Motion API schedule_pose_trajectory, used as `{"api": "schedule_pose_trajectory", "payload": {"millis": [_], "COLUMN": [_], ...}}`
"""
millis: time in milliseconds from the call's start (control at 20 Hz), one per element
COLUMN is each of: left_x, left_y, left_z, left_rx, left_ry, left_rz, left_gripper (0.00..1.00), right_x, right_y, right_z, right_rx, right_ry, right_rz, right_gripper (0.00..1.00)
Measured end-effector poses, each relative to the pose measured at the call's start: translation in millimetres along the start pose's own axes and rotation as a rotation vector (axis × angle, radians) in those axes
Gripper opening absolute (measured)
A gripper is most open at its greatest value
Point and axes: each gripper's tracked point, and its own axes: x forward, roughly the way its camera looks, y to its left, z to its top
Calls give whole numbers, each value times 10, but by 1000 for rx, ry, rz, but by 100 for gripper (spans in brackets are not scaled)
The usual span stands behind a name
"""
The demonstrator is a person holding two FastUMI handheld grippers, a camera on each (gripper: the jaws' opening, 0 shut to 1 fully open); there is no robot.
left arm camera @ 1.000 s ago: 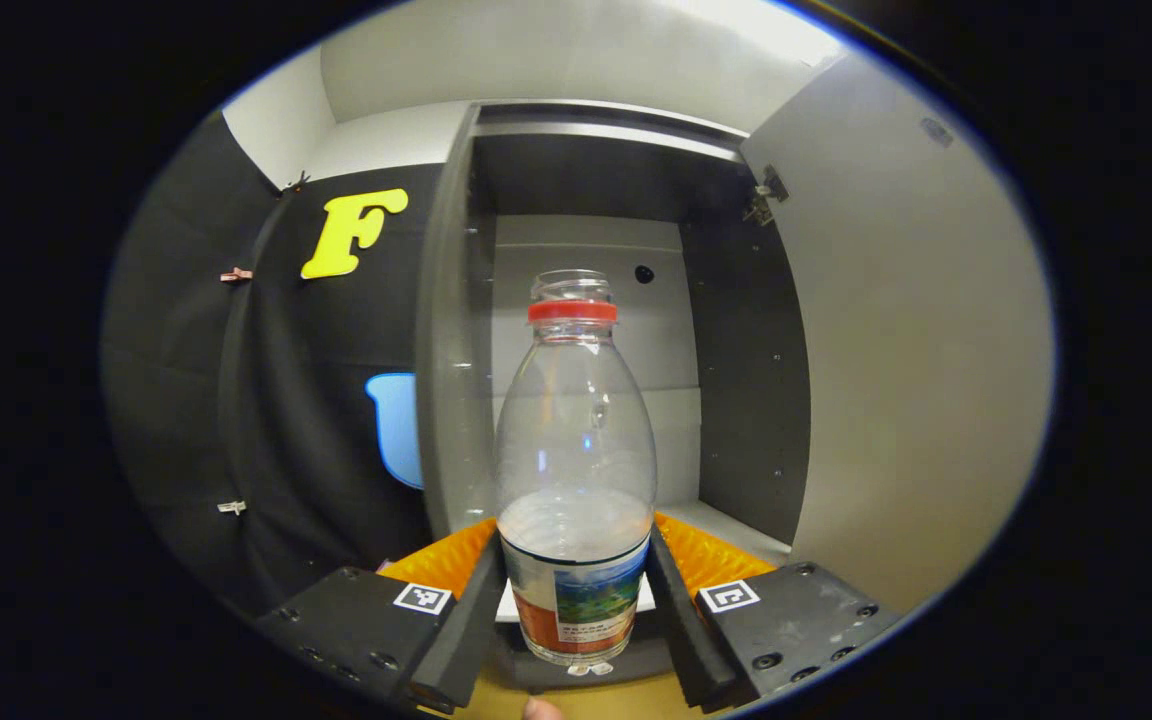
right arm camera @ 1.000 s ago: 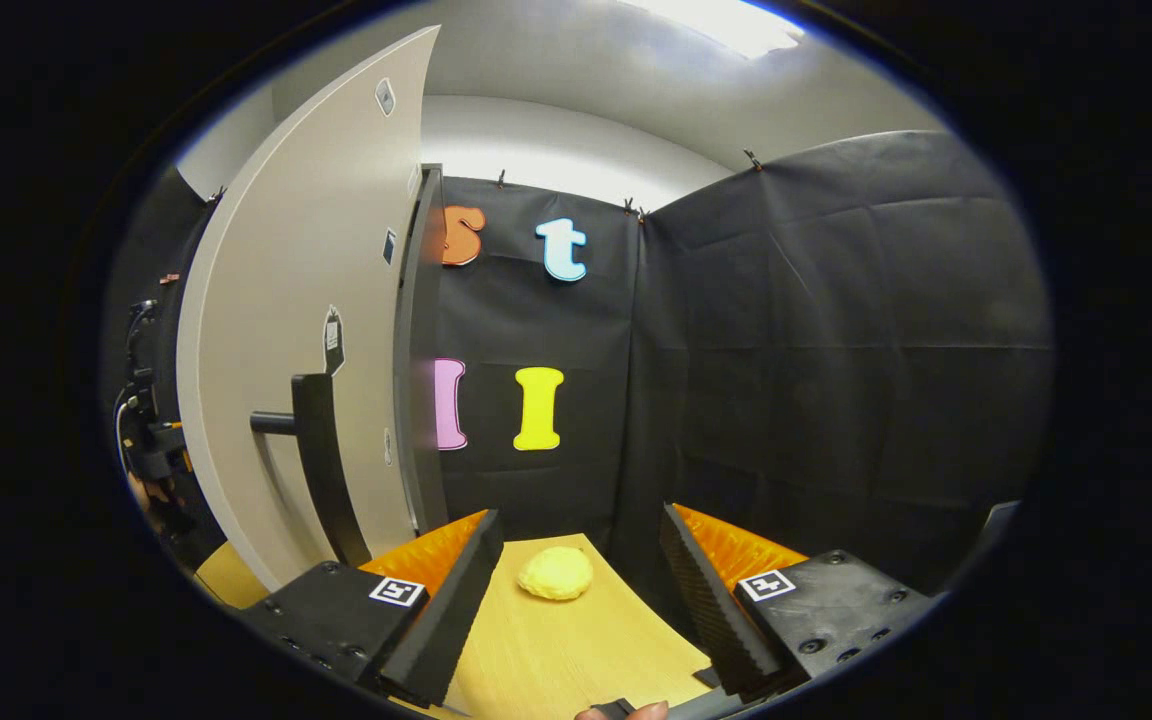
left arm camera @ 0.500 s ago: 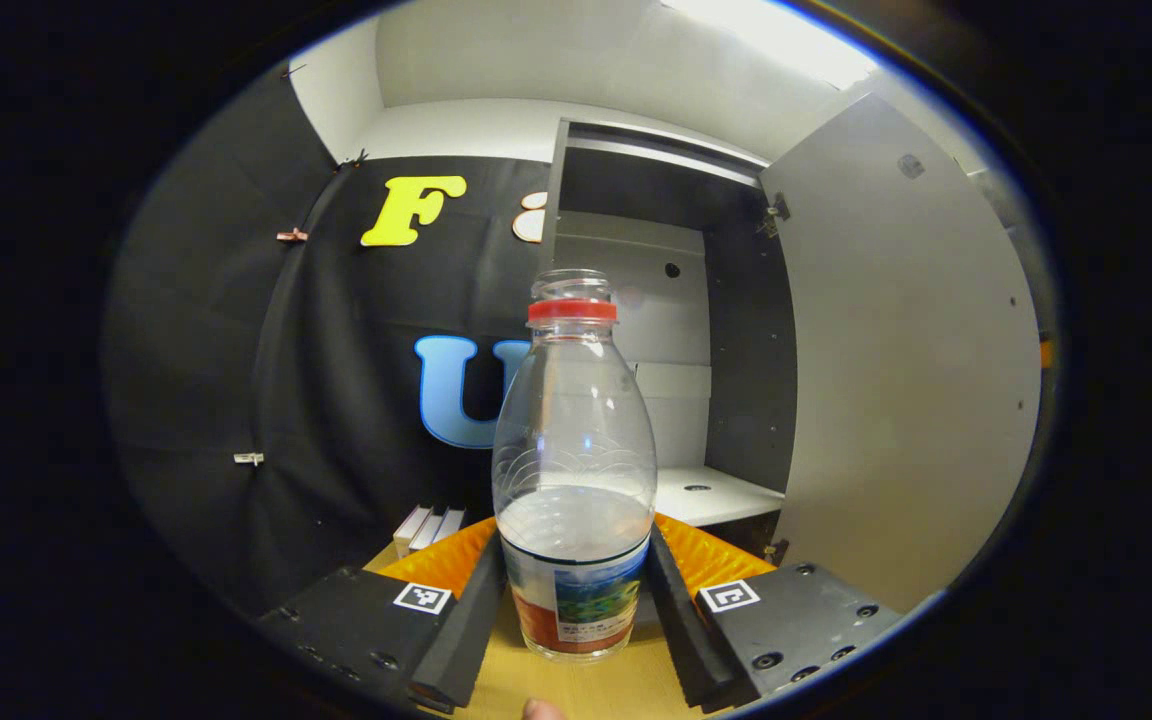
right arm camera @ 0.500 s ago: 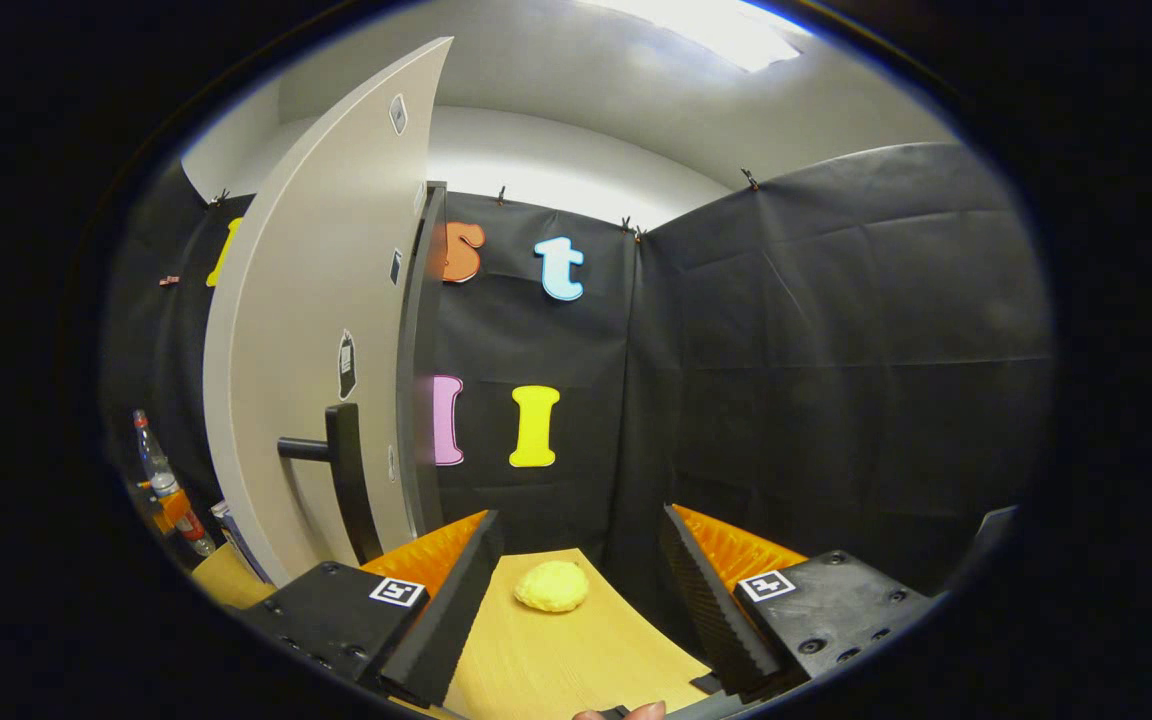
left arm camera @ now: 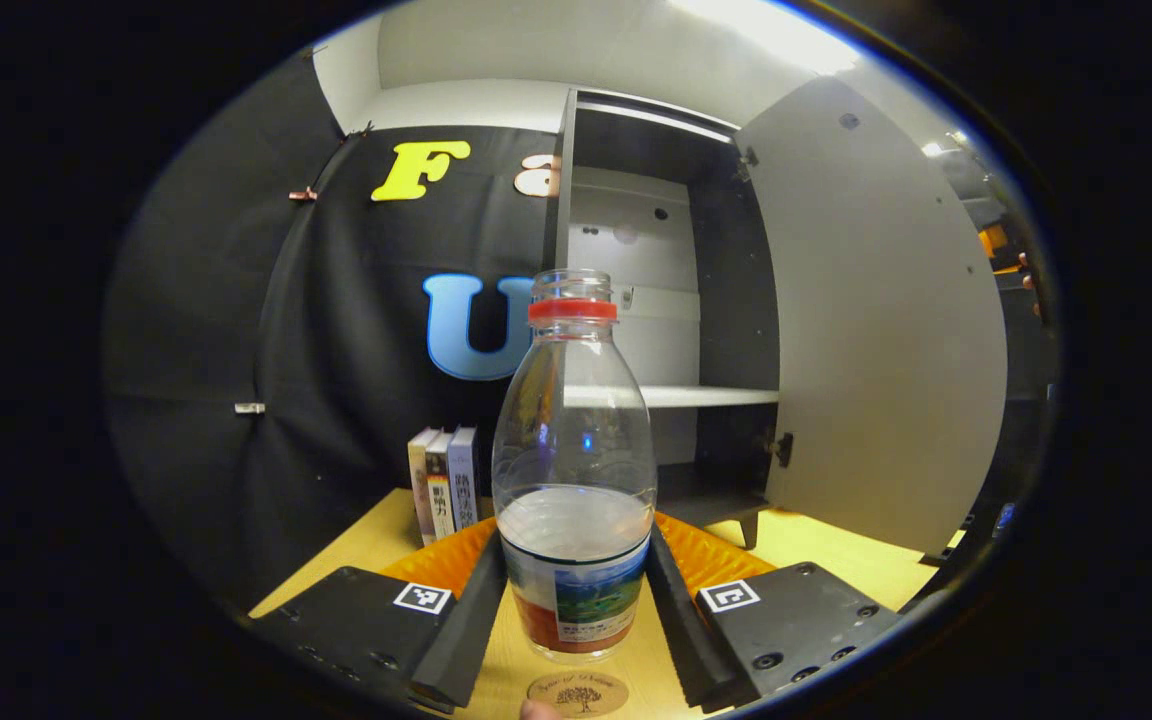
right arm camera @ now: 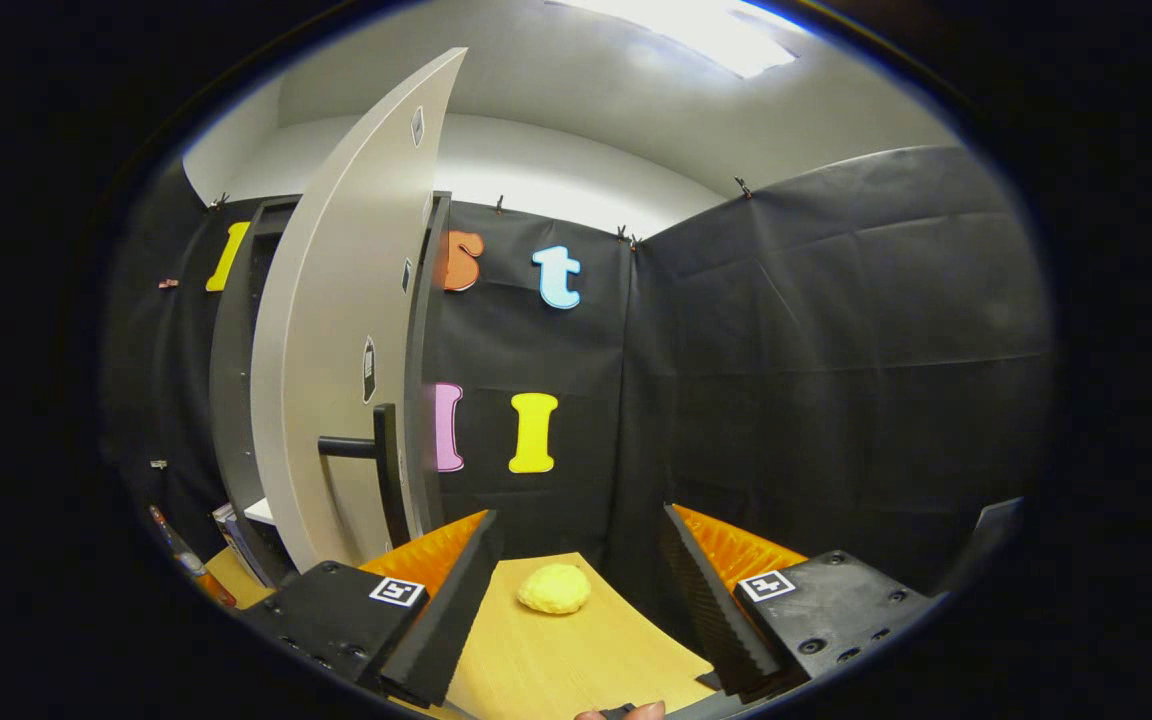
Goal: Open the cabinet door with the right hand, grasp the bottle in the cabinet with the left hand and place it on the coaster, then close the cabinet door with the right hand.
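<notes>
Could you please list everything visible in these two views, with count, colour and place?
bottle: one, clear with red neck ring, held upright between the left tool's fingers
coaster: one, brown, on the table just below the bottle
books: three, standing left of the cabinet
cabinet: one, dark, white shelf inside
cabinet door: one, pale grey, open, dark handle
yellow lump: one, on the table
table: one, light wood
left tool: shut on bottle
right tool: open, empty

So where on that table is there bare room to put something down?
Bare wood lies between the books and the cabinet, and right of the cabinet foot under the open door. Around the yellow lump the table is bare. The coaster sits below the held bottle.
</notes>
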Motion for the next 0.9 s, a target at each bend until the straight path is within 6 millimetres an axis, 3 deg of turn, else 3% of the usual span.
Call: {"api": "schedule_pose_trajectory", "payload": {"millis": [300,750,900], "left_x": [-18,78,42], "left_y": [-62,-74,-108], "left_z": [-738,-1279,-1356], "left_rx": [-5,-3,-12], "left_ry": [72,93,98], "left_rz": [-65,-102,-110], "left_gripper": [76,76,76], "right_x": [-17,-39,-41], "right_y": [-13,-38,-34], "right_z": [9,29,27], "right_rx": [24,53,55], "right_ry": [10,22,24], "right_rz": [-12,-51,-52], "right_gripper": [98,97,98]}}
